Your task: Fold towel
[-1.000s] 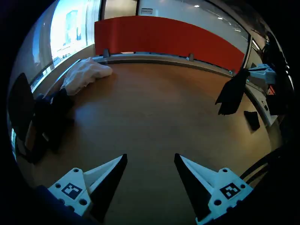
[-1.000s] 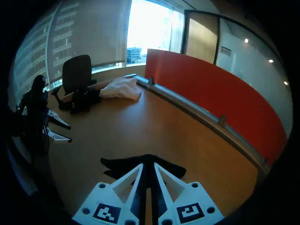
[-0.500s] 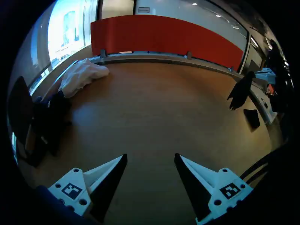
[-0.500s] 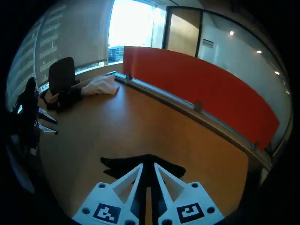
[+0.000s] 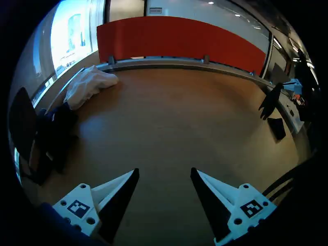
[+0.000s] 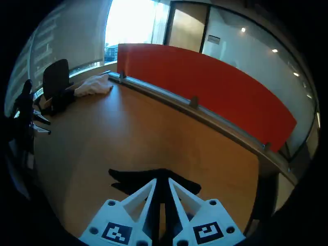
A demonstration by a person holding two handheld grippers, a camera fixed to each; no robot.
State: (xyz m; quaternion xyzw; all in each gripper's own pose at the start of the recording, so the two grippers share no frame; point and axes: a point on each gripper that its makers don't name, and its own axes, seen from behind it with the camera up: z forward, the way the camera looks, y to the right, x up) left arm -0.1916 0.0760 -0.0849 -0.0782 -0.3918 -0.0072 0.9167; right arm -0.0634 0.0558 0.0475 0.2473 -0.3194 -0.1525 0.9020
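A black towel (image 6: 128, 180) hangs from my right gripper (image 6: 162, 183), whose fingers are shut on its edge, lifted over the wooden table (image 6: 135, 135). In the left gripper view the same black towel (image 5: 270, 104) dangles small at the far right, above the table's right end. My left gripper (image 5: 164, 173) stands open low over the table (image 5: 172, 119), with nothing between its fingers. A crumpled white towel (image 5: 88, 83) lies at the far left corner of the table, also seen as the white towel (image 6: 95, 85) in the right gripper view.
A red partition (image 5: 180, 39) runs along the table's far edge. A dark folded item (image 5: 278, 128) lies near the right end. A black chair (image 6: 55, 78) and dark gear (image 5: 57, 127) sit by the left edge, under bright windows.
The right gripper has carried the black towel farther right, away from the left gripper, and its view has swung along the partition. The left gripper has barely moved.
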